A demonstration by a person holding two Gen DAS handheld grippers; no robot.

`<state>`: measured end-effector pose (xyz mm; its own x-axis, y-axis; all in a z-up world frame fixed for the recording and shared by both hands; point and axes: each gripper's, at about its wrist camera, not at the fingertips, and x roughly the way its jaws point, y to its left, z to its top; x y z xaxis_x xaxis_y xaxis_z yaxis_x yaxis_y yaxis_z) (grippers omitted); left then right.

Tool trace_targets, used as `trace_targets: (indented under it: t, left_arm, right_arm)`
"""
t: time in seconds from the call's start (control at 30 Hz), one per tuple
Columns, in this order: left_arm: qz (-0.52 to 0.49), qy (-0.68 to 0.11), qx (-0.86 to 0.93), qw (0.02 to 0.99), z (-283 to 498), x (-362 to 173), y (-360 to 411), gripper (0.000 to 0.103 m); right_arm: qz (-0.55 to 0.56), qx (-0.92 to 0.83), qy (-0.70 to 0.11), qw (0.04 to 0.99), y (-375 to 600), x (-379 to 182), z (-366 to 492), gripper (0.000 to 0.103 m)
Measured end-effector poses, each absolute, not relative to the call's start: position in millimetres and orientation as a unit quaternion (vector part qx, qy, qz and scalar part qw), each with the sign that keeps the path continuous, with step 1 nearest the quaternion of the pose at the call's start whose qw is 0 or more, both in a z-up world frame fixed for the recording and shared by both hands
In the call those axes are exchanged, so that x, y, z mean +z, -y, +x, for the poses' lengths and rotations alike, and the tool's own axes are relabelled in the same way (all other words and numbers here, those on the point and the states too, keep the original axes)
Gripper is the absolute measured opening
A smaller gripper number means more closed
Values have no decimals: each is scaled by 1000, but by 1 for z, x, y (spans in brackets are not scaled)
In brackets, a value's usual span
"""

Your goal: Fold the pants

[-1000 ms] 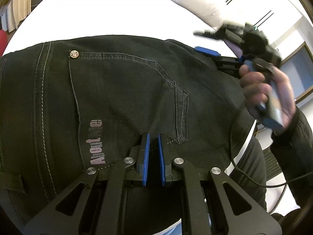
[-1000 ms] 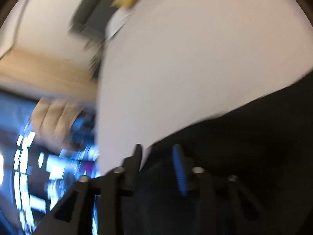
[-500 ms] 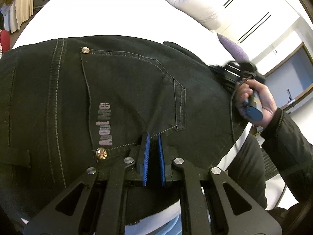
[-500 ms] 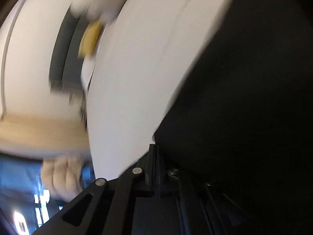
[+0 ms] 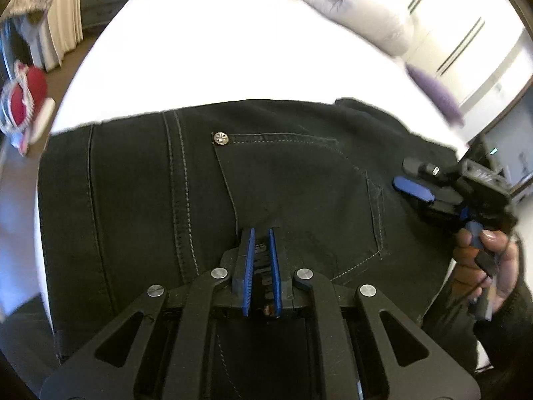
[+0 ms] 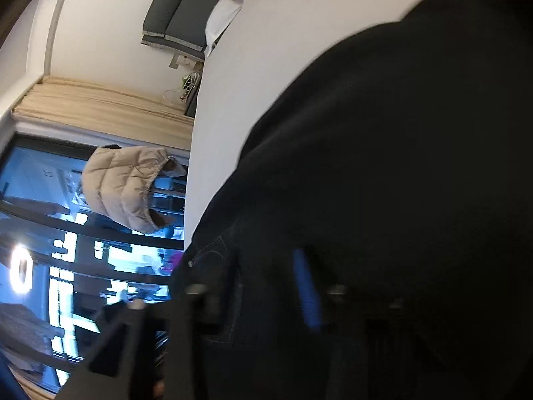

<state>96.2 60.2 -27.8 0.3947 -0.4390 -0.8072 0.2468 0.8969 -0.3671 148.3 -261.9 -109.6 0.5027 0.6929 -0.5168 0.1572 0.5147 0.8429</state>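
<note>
Item: black denim pants, spread on white bed ahead of both claws; left gripper clenched on waistband, right gripper just reopened, gripping nothing (heavy, limp; best seized by thick seams).

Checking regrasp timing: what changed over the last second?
The right gripper clamped shut at the pants' right edge, and its jaws have just been opening again; fabric lies between them, contact unclear. The pants shifted slightly in the left view. The left gripper stayed shut on the waistband.
</note>
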Motion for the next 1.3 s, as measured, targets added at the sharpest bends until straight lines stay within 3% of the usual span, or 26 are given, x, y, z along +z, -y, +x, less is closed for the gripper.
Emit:
trace_targets:
  t: [0.13, 0.33, 0.4, 0.53, 0.6, 0.63, 0.67, 0.73, 0.87, 1.03, 1.1, 1.13, 1.17, 1.3]
  left_arm:
    - [-101, -504, -209, 832, 87, -32, -65, 9]
    - [-103, -505, -205, 832, 88, -38, -64, 9]
    - [-103, -507, -202, 832, 90, -32, -64, 9]
    - [-103, -507, -198, 832, 88, -27, -60, 9]
    - [-104, -509, -195, 832, 88, -26, -59, 9]
    - [-103, -510, -192, 832, 88, -26, -58, 9]
    - [-101, -512, -189, 832, 88, -25, -57, 9]
    - [-94, -515, -182, 833, 88, -23, -54, 9]
    - [-77, -519, -172, 833, 88, -22, -48, 9]
    - [-74, -520, -170, 834, 87, -24, -47, 9]
    - [-70, -522, -168, 833, 88, -24, -47, 9]
    - [-65, -525, -167, 832, 89, -24, -45, 9]
    - [-57, -528, -166, 831, 90, -24, -42, 9]
    - [-56, -528, -163, 831, 91, -26, -40, 9]
  right_arm:
    - [514, 103, -419, 742, 366, -117, 135, 9]
    - [545, -37, -343, 764, 499, -106, 109, 6]
    - [549, -87, -320, 767, 539, -106, 98, 0]
    - [557, -164, -286, 762, 583, -100, 73, 1]
    - [534, -198, -281, 773, 585, -80, 69, 32]
    - [529, -201, -274, 778, 580, -70, 69, 60]
    - [529, -188, -258, 786, 569, -57, 69, 73]
    - [531, -133, -249, 799, 543, -42, 80, 74]
    - [522, 26, -280, 805, 455, -31, 125, 74]
    - [505, 111, -372, 771, 355, -71, 167, 74]
    - [505, 98, -396, 761, 345, -91, 183, 61]
    - [512, 95, -396, 756, 343, -93, 194, 39]
    - [534, 89, -392, 743, 360, -102, 194, 28]
    - [573, 34, -329, 750, 434, -114, 174, 23]
